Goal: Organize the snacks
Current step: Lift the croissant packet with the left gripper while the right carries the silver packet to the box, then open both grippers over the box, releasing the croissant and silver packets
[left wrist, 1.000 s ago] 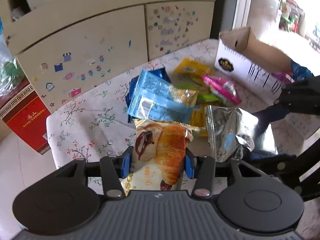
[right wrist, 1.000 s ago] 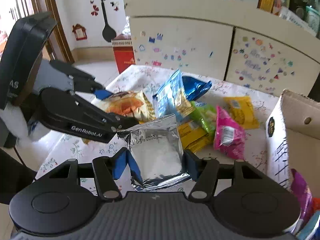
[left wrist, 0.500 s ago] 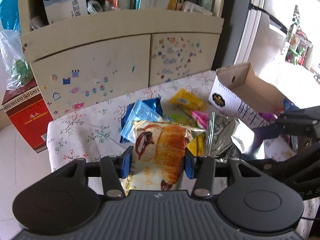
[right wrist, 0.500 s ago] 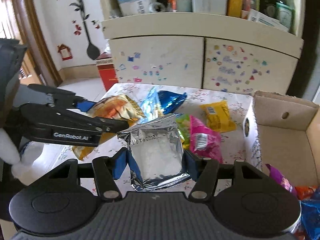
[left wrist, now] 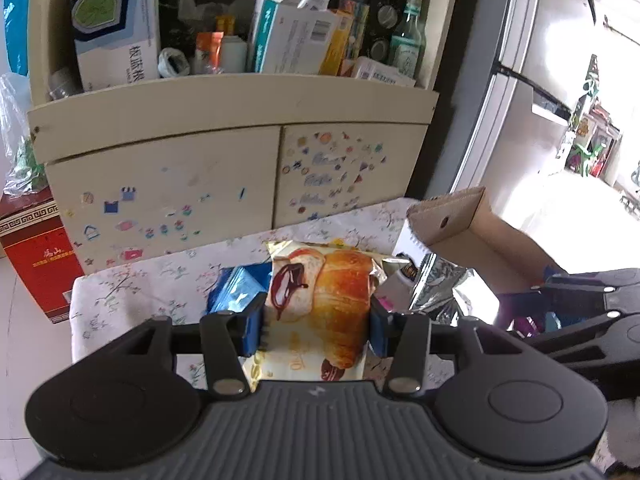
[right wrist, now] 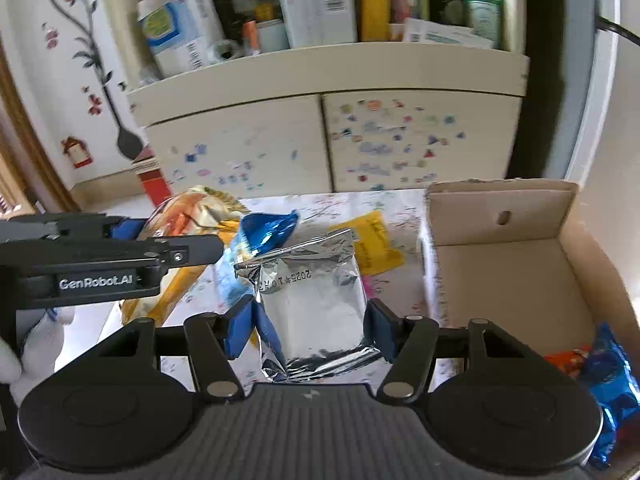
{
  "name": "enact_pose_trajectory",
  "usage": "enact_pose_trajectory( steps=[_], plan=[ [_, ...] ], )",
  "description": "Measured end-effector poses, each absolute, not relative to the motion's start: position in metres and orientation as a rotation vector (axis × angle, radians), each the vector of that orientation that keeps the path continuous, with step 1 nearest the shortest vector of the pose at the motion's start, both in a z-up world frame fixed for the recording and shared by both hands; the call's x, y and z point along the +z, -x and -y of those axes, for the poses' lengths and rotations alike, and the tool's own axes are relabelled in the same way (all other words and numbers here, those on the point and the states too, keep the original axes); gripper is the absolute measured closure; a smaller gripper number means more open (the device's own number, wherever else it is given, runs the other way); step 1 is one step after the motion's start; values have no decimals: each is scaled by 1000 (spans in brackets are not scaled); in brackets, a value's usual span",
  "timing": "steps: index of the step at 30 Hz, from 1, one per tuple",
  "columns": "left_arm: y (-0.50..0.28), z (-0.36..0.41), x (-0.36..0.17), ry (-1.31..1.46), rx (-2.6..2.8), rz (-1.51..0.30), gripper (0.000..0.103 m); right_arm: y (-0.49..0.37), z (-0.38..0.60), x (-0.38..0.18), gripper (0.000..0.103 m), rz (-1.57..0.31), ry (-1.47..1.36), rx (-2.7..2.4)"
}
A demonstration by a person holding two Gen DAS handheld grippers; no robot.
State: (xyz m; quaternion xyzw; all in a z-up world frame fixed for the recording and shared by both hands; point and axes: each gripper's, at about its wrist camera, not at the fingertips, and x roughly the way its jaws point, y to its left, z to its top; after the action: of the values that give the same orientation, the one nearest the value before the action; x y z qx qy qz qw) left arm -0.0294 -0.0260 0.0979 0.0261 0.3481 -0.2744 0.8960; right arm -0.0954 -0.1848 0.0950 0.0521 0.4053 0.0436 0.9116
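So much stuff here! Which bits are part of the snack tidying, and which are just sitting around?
Part of the job:
- croissant packet in the left gripper
- silver packet in the right gripper
- cardboard box
- yellow packet

Just lying about:
- cabinet
- green bottle
- red box

Blue packet (left wrist: pixel 240 289) mostly hidden behind croissant packet (left wrist: pixel 324 304); cabinet stickers (right wrist: pixel 400 140) blurred.

Small table (right wrist: pixel 320 204) with floral cloth, open cardboard box (right wrist: pixel 516 256) on its right side holding an orange pack (right wrist: pixel 568 360) and blue pack (right wrist: pixel 612 384), yellow packet (right wrist: pixel 376 240) lying near the box, blue packet (right wrist: pixel 264 232) left of it, cabinet beyond
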Motion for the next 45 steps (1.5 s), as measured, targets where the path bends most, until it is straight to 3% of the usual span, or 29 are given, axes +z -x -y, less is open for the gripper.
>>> enact_pose_trajectory(
  steps=[20,43,44,45],
  plan=[
    [36,92,103,64,-673,-695,55,111,267,143,36,-686,-269,-113],
    [52,196,83,103,-845,-752,54,129,322,145,36,-669,-414,-334],
    [54,200,83,95,-842,-745,54,129,322,143,36,-678,-414,-345],
    [56,204,81,82,-832,-736,48,129,323,141,36,-686,-415,-359]
  ],
)
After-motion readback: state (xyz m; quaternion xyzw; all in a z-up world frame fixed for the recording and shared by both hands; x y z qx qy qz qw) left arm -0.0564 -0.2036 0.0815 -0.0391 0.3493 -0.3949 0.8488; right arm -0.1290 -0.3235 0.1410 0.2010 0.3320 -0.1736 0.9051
